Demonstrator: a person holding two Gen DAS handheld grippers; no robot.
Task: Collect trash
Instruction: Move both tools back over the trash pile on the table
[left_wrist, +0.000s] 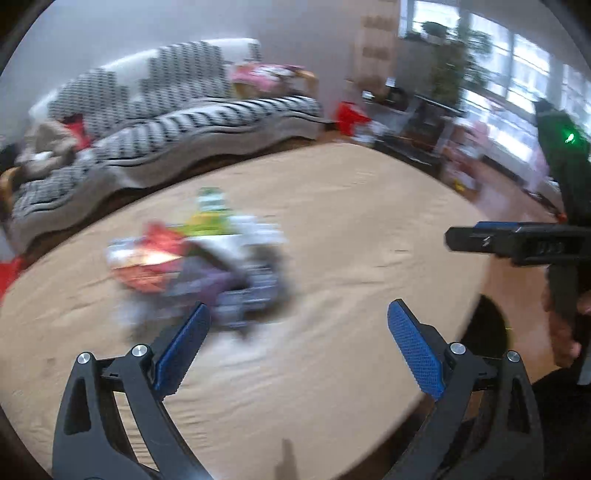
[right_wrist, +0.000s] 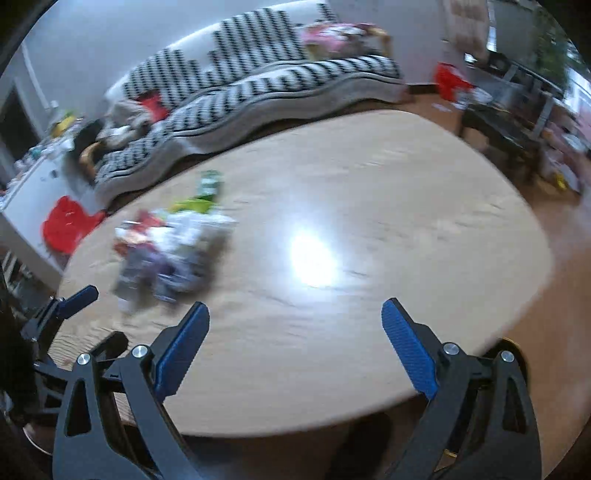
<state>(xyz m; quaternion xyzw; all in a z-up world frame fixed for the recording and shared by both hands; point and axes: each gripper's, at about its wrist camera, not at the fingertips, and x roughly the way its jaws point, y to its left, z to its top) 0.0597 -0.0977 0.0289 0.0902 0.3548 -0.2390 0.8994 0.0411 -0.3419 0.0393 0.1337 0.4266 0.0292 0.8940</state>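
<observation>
Left gripper (left_wrist: 297, 343) jaws apart, empty, trash pile (left_wrist: 195, 266) just ahead-left on table (left_wrist: 369, 221), right gripper (right_wrist: 295, 343) likewise

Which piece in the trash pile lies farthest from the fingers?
The green-and-white wrapper, at the pile's far end toward the sofa; the red and purple pieces lie nearer.

No legible text, pile of wrappers (left_wrist: 195, 266) on round wooden table (left_wrist: 351, 206) printed but blurred beyond reading, no brand, number or sign discernible
</observation>
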